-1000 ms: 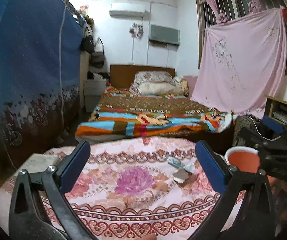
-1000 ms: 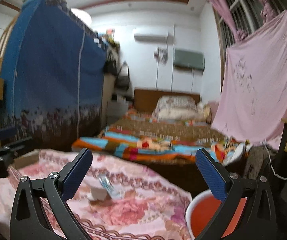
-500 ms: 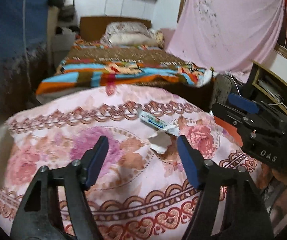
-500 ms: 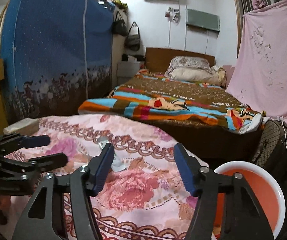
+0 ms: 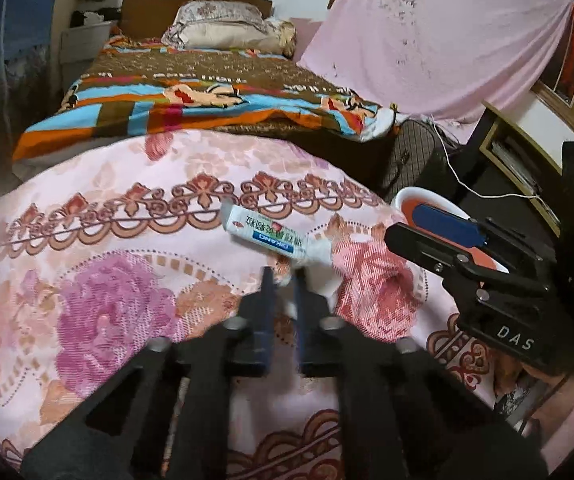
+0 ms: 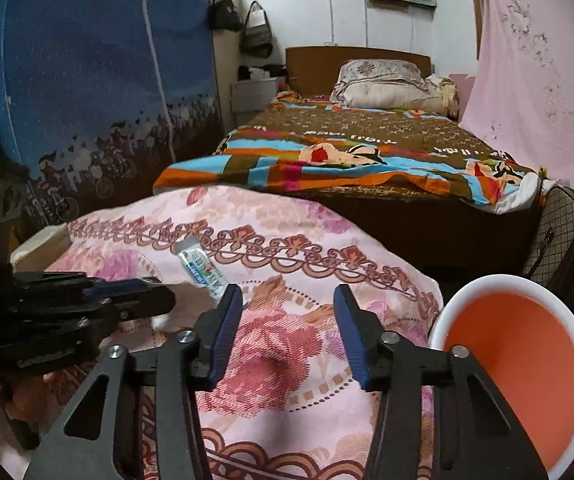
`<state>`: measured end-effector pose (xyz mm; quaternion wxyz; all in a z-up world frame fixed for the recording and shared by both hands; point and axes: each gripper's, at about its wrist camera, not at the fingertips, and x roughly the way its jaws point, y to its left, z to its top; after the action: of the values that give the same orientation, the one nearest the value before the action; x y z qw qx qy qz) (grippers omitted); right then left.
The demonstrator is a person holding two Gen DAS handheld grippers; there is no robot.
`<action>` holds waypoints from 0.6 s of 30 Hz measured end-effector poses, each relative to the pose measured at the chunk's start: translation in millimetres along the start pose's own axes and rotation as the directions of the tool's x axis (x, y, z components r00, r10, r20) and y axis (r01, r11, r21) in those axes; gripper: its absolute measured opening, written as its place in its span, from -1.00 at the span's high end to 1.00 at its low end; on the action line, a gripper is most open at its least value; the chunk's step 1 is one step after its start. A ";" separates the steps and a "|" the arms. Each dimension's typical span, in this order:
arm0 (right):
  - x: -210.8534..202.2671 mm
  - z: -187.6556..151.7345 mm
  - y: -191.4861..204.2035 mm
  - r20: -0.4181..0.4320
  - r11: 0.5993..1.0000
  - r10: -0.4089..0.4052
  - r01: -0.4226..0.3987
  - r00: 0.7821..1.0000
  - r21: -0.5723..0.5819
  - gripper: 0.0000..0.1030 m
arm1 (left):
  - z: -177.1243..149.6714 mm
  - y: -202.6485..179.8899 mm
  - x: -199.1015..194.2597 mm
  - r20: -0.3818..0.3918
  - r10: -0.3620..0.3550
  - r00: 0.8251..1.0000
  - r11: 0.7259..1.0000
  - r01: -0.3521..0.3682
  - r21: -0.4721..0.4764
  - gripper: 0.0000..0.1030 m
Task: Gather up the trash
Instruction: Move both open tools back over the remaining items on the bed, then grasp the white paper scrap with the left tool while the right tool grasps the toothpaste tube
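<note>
Trash scrap [image 5: 319, 280] lies beside sachet [image 5: 267, 236]; orange bin [image 6: 519, 364] near.

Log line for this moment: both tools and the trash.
left tool pinched on white scrap | right tool open, empty, beside orange bin | sachet on floral cloth, untouched

Even indoor light (fisheye-warped, blurred edges)

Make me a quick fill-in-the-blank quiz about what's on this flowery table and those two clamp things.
1. The left hand-held gripper has nearly closed on a scrap of ____ paper.
2. The right hand-held gripper is ____ and holds nothing.
3. The sachet lies on the ____ tablecloth.
4. The bin is ____ inside.

Missing words: white; open; floral; orange
</note>
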<state>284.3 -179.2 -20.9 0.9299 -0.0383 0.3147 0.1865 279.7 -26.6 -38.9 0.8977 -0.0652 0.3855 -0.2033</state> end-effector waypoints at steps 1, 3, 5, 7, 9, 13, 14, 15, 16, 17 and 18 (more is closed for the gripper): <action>1.2 0.1 1.5 -0.006 1.000 0.004 -0.004 1.000 -0.009 0.30 | -0.3 0.4 -1.2 0.003 -0.001 1.000 1.000 0.001 -0.002 0.38; 4.3 -0.6 4.6 -0.021 1.000 0.014 -0.015 1.000 -0.023 0.33 | -0.4 1.4 -6.1 0.026 0.001 1.000 1.000 -0.001 -0.009 0.39; 7.7 -0.5 6.6 -0.040 0.999 0.028 -0.029 0.999 -0.033 0.35 | -1.0 4.3 -14.2 0.055 0.010 0.998 1.000 -0.009 -0.023 0.40; 11.8 0.1 8.0 -0.060 0.998 0.042 -0.044 0.997 -0.040 0.35 | -1.4 7.8 -17.7 0.064 0.029 0.998 0.999 -0.027 -0.033 0.40; 18.4 1.5 11.7 -0.089 0.996 0.059 -0.064 0.994 -0.053 0.35 | -4.6 11.3 -22.1 0.069 0.067 0.995 0.997 -0.064 -0.042 0.40; 31.3 6.7 25.7 -0.139 0.989 0.086 -0.101 0.986 -0.107 0.35 | -9.4 22.4 -32.6 0.084 0.140 0.987 0.987 -0.133 -0.087 0.40; 34.3 9.0 28.9 -0.146 0.987 0.091 -0.109 0.985 -0.119 0.35 | -10.5 24.9 -34.9 0.086 0.157 0.984 0.984 -0.149 -0.096 0.40; 36.7 11.0 30.9 -0.149 0.985 0.096 -0.116 0.984 -0.126 0.35 | -12.4 28.1 -37.4 0.086 0.178 0.980 0.980 -0.168 -0.107 0.40; 39.7 13.8 32.8 -0.153 0.983 0.106 -0.126 0.983 -0.132 0.35 | -13.5 30.2 -38.6 0.084 0.189 0.978 0.977 -0.179 -0.113 0.40; 43.6 16.3 34.2 -0.165 0.981 0.118 -0.141 0.979 -0.135 0.35 | -15.1 32.7 -40.0 0.080 0.198 0.977 0.975 -0.188 -0.119 0.40; 49.0 17.9 35.3 -0.186 0.978 0.128 -0.155 0.974 -0.137 0.35 | -16.0 35.7 -40.6 0.076 0.207 0.976 0.972 -0.196 -0.129 0.40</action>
<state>317.3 -127.2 -34.3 0.8772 -0.1022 0.3825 0.2717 254.2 23.4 -32.7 0.9243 -0.0889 0.3615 -0.0844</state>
